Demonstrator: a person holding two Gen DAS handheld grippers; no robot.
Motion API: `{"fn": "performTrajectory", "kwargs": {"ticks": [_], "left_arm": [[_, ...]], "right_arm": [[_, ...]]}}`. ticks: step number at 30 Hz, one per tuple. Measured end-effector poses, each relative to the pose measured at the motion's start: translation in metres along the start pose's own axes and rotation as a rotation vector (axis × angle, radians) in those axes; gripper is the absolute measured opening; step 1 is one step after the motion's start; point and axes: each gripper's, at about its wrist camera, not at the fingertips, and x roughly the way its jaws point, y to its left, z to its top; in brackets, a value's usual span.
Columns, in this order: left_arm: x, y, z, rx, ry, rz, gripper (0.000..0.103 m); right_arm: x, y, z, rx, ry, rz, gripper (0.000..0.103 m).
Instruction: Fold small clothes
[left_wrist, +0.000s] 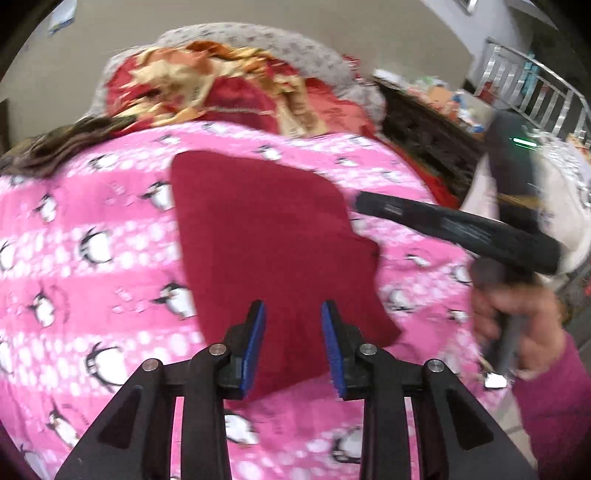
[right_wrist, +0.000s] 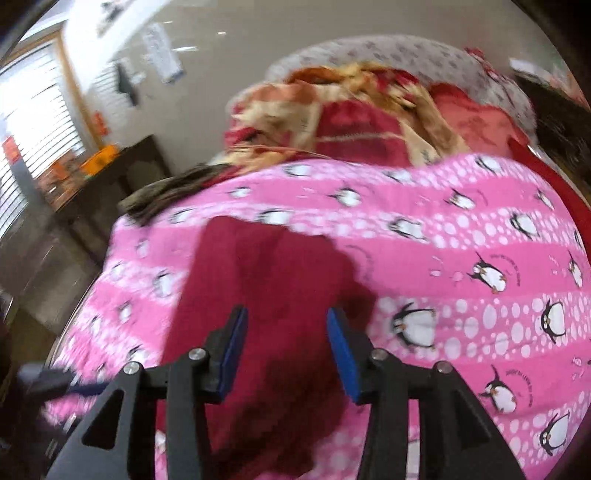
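Left wrist view: dark red garment (left_wrist: 269, 236) lies flat on the pink penguin blanket (left_wrist: 74, 266), roughly mid-blanket. Left gripper (left_wrist: 293, 345) hovers over the garment's near edge, blue pads apart, nothing between them. Right gripper (left_wrist: 360, 202) comes in from the garment's right side; from here its jaws read edge-on, its tip just at the garment's right edge.

Right wrist view: right gripper (right_wrist: 286, 345) also stands spread, empty, above the same dark red garment (right_wrist: 258, 295). Penguin blanket (right_wrist: 461, 258) stretches to the right of the garment.

Beyond the garment's far edge: a heap of red and gold fabric (left_wrist: 221, 81), and past that a grey patterned cushion (left_wrist: 280, 44).

Step, as I judge it: garment laid out, neither side gripped yet — a fold about to start. Next move likely calls for each gripper to drop onto an edge, pinch one layer without catching the blanket, then carry it over.

Writing: small text beside the penguins on the blanket, too blurred to read. No brand seen
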Motion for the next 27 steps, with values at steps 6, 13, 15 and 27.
{"fn": "performTrajectory", "kwargs": {"ticks": [6, 13, 15, 27], "left_arm": [[0.04, 0.009, -0.022, -0.036, 0.082, 0.083, 0.01], [0.045, 0.009, -0.034, -0.018, 0.081, 0.098, 0.01], [0.045, 0.008, -0.034, -0.014, 0.08, 0.103, 0.01], [0.046, 0.011, -0.03, -0.026, 0.081, 0.098, 0.01]], "right_arm": [[0.012, 0.035, -0.037, -0.18, 0.089, -0.111, 0.029], [0.033, -0.005, -0.071, -0.023, 0.145, -0.144, 0.037], [0.03, -0.009, -0.073, -0.003, 0.127, -0.163, 0.044], [0.007, 0.013, -0.031, 0.008, -0.016, -0.158, 0.045]]}}
